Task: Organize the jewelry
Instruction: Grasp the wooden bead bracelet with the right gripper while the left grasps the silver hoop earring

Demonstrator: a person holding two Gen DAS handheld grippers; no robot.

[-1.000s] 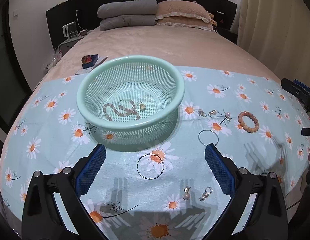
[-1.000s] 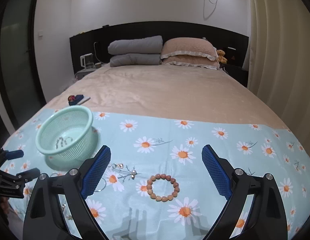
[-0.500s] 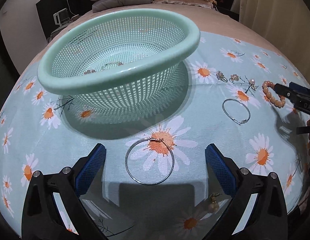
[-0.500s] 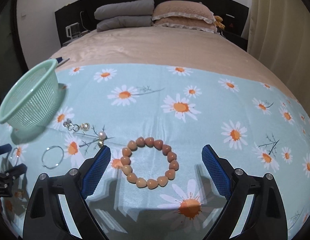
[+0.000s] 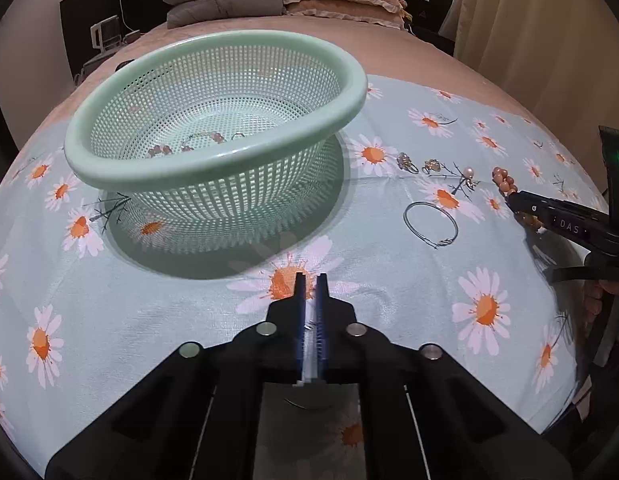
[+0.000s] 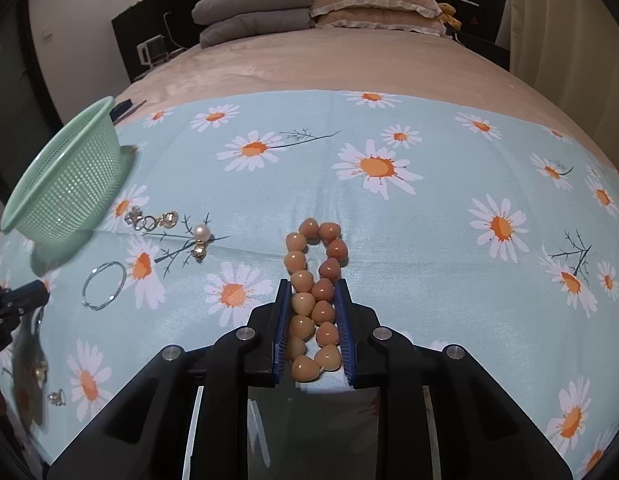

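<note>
A mint green basket [image 5: 213, 92] stands on the daisy cloth and holds a bead bracelet [image 5: 181, 145] and small pieces. My left gripper [image 5: 310, 280] is shut low on the cloth in front of the basket, pinching a thin silver hoop; only a sliver of hoop [image 5: 309, 325] shows between the pads. My right gripper [image 6: 312, 286] is shut on the peach bead bracelet [image 6: 315, 264], squeezing it into a narrow loop on the cloth. It also shows in the left wrist view [image 5: 521, 204]. A second silver hoop [image 5: 430, 223] lies between the two grippers.
Small earrings [image 5: 417, 164] and a pearl earring [image 6: 200, 236] lie right of the basket [image 6: 65, 184]. More earrings [image 6: 49, 384] lie at the near left. Pillows [image 6: 317, 0] are at the bed's far end. The cloth's front edge is near.
Both grippers went down to the cloth and shut. The left closed on the silver hoop, the right on the peach bead bracelet, which is now squeezed narrow.
</note>
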